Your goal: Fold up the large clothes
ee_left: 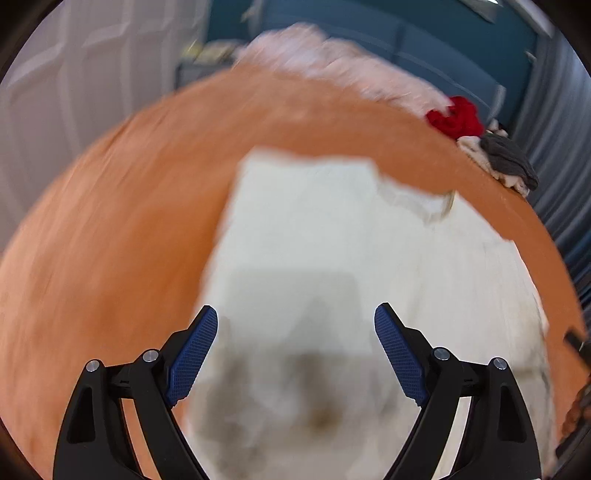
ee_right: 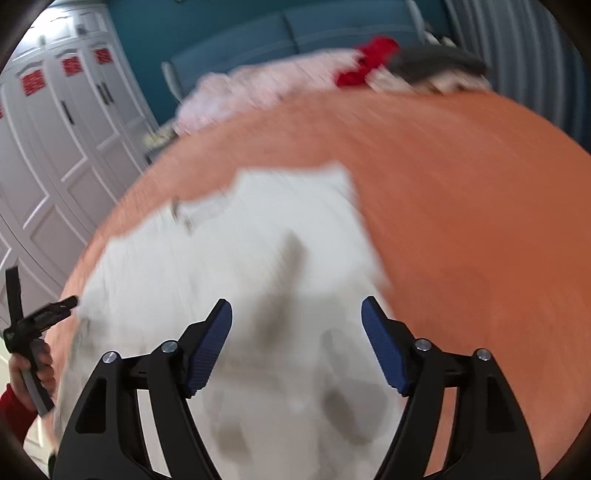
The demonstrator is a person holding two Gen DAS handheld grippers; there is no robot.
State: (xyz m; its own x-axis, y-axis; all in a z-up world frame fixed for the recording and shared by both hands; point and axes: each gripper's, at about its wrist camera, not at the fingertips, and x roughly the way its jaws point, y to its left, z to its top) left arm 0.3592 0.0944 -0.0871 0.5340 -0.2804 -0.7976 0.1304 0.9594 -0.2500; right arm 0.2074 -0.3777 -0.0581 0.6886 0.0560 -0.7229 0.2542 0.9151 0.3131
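Observation:
A large white garment (ee_left: 332, 258) lies spread on the orange table (ee_left: 110, 221); it also shows in the right wrist view (ee_right: 258, 258) on the same table (ee_right: 461, 203). Both views are blurred by motion. My left gripper (ee_left: 295, 325) is open and empty above the garment's near part. My right gripper (ee_right: 297, 317) is open and empty above the garment. The left gripper and the hand that holds it show at the left edge of the right wrist view (ee_right: 55, 306).
A pile of clothes lies at the table's far edge: pink (ee_left: 332, 66), red (ee_left: 456, 116), grey (ee_left: 509, 158). Behind it stands a blue sofa (ee_right: 277, 33). White cabinet doors (ee_right: 55, 129) are to the left, a grey curtain (ee_left: 554, 110) to the right.

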